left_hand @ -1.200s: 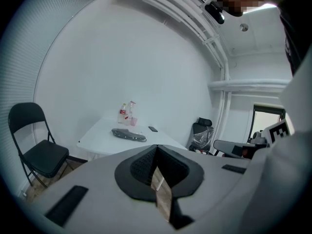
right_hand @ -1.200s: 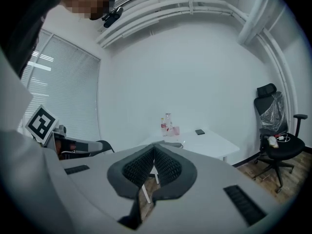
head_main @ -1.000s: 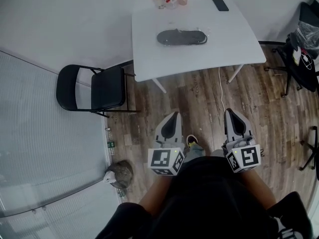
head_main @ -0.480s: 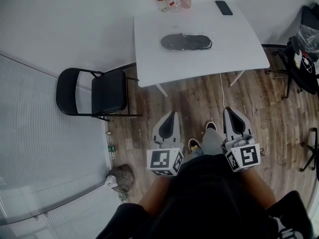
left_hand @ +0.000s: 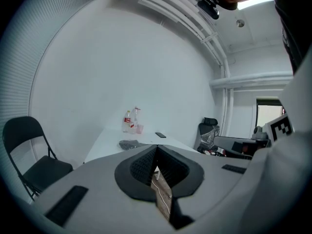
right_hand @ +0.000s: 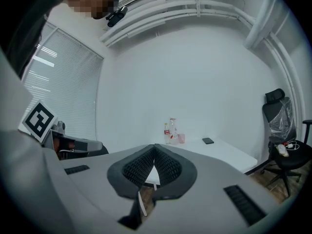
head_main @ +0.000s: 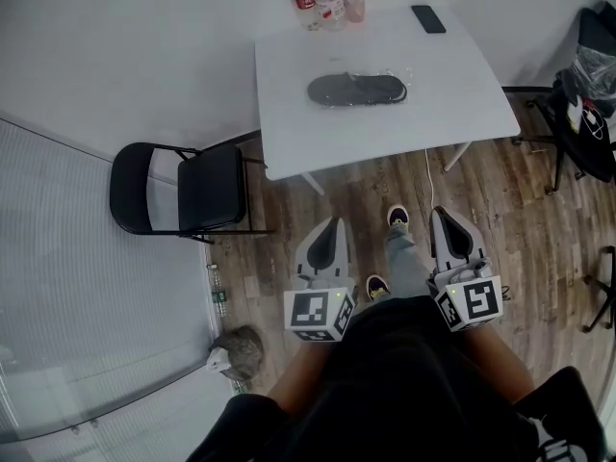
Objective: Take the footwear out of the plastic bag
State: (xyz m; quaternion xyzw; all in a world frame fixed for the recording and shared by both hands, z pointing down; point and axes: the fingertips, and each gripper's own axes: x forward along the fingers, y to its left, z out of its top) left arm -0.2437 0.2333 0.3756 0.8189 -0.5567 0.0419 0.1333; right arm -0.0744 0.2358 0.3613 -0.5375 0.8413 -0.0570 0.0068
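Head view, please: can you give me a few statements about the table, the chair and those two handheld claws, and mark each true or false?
1. The bagged footwear lies on the white table. True.
2. The phone lies on the folding chair. False: it lies on the table, near its far right corner.
3. The left gripper and the right gripper are both shut and empty. True.
4. Both grippers are over the table. False: they are held over the wooden floor, short of the table.
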